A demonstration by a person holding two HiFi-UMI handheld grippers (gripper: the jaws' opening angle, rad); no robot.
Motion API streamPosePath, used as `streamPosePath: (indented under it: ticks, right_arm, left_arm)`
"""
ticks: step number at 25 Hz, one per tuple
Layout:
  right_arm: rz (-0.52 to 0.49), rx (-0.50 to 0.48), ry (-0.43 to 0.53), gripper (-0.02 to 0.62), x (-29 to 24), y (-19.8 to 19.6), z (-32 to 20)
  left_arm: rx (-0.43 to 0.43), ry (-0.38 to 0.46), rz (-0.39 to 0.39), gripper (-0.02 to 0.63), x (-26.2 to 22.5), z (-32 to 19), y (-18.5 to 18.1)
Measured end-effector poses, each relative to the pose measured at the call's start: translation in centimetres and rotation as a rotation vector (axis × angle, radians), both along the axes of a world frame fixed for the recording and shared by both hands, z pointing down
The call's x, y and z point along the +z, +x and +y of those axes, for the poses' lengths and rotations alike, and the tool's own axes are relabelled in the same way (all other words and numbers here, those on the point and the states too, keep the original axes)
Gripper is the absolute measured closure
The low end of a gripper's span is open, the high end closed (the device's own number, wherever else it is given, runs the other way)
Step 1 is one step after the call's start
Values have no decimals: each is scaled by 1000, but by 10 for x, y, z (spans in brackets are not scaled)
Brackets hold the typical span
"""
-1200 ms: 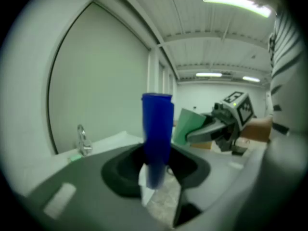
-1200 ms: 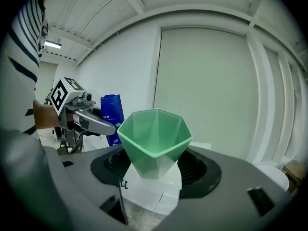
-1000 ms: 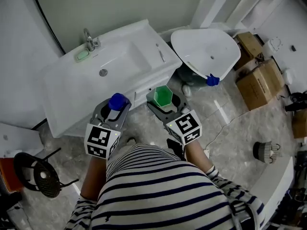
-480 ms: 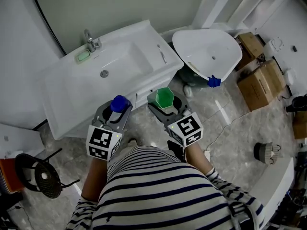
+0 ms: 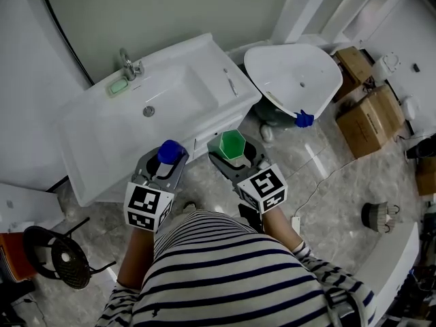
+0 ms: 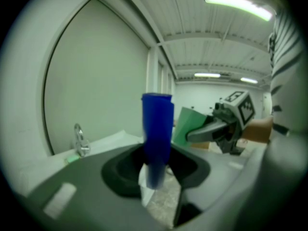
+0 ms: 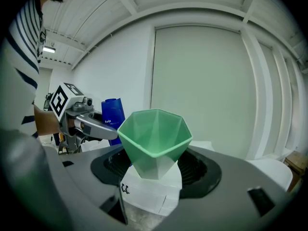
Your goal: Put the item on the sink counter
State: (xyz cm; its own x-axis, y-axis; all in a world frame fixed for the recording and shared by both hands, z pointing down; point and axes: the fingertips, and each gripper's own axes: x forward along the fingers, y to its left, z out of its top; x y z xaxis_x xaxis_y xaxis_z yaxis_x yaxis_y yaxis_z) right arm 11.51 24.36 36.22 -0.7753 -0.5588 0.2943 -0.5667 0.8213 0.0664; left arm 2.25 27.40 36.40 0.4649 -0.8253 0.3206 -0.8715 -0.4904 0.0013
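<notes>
Hardly budging since before; gripping tall blue plastic container (image 5: 169, 151) in left fingers (image 5: 147, 163), green faceted cup (image 5: 231, 142) in right fingers (image 5: 219, 161).

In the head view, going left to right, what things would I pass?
Green soap → blue tube → green cup → white basin → cardboard boxes.

Pale green walls (image 5: 170, 5) rose over a grey marbled floor (image 5: 340, 210); cardboard boxes (image 5: 368, 118) sat rightward, strip lights (image 6: 236, 6) glowing overhead.
</notes>
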Motion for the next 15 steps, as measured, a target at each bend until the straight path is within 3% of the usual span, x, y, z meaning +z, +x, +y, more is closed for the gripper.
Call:
streamPosePath:
  ticks: [9, 15]
  right_arm:
    - [-3, 34, 14, 293, -4, -17, -12]
    - [1, 83, 9, 293, 2, -12, -13]
  left_arm:
    - [27, 10, 7, 448, 0, -13, -22]
    - [83, 3, 17, 448, 7, -18, -17]
